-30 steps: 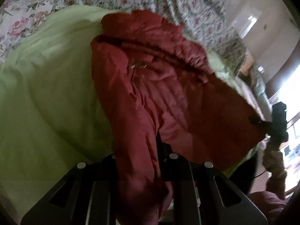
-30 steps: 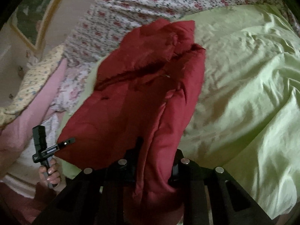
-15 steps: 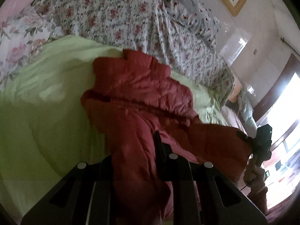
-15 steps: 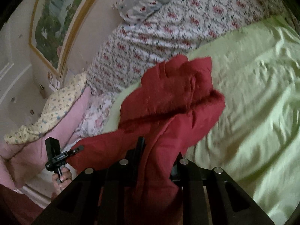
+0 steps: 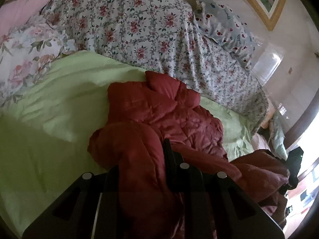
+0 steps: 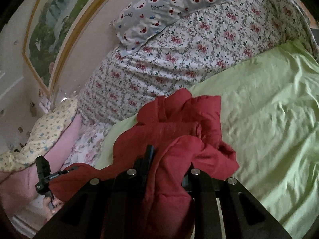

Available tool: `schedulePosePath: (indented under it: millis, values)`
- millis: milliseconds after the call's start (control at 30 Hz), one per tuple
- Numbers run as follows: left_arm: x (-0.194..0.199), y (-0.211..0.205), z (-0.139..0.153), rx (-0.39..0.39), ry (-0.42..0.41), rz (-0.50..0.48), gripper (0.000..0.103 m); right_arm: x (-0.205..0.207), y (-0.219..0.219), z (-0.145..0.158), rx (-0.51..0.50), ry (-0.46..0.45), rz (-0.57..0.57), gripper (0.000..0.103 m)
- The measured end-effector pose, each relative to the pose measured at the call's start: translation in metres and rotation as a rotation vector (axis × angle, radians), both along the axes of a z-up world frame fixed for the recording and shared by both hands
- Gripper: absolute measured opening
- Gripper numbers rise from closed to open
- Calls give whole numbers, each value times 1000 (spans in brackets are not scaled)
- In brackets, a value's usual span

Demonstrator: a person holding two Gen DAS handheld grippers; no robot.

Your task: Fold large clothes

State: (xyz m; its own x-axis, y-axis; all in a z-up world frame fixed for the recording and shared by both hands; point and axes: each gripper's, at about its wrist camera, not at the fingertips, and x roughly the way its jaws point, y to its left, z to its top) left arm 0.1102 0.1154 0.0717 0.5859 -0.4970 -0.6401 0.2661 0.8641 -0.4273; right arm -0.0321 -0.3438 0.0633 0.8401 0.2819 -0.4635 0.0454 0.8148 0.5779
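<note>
A dark red quilted jacket [image 5: 171, 111] lies bunched on a light green bedspread [image 5: 49, 119]. My left gripper [image 5: 143, 159] is shut on one edge of the jacket; red fabric fills the space between its fingers and hides the left finger. My right gripper [image 6: 167, 163] is shut on another edge of the jacket [image 6: 179, 123], fabric draped over its jaws. The near hem hangs stretched between the two grippers. The right gripper also shows at the far right of the left wrist view [image 5: 295, 165], and the left gripper at the lower left of the right wrist view [image 6: 45, 175].
A floral quilt [image 5: 139, 29] is heaped behind the jacket, with a grey bear-print pillow [image 6: 163, 6] on top. Pink and floral bedding [image 6: 49, 139] lies at one side. A framed painting [image 6: 51, 27] hangs on the wall. The green bedspread [image 6: 269, 129] spreads wide beside the jacket.
Both grippers have risen and tilted up with the jacket's near edge. The jacket has bunched toward its far end, and more of the quilt, pillow and wall shows.
</note>
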Motion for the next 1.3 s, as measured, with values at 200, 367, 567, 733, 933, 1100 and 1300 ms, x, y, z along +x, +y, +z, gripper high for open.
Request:
schedulePosePath:
  millis: [200, 367, 567, 733, 933, 1100, 1300]
  values:
    - [28, -10, -1, 7, 21, 25, 15, 31, -4, 4, -27, 6, -27, 19]
    - [56, -18, -5, 22, 37, 49, 15, 55, -9, 3, -47, 19, -57, 19]
    - [84, -28, -15, 58, 56, 71, 16, 82, -16, -4, -65, 39, -88, 19]
    - [104, -37, -25, 83, 72, 88, 17, 103, -22, -15, -64, 52, -111, 20]
    - [133, -48, -43, 123, 107, 106, 18, 128, -29, -31, -55, 73, -128, 20]
    - [156, -54, -58, 134, 136, 112, 19, 151, -32, -45, -55, 103, -142, 20]
    - [184, -59, -74, 124, 174, 122, 19, 174, -41, -62, -31, 122, -162, 21]
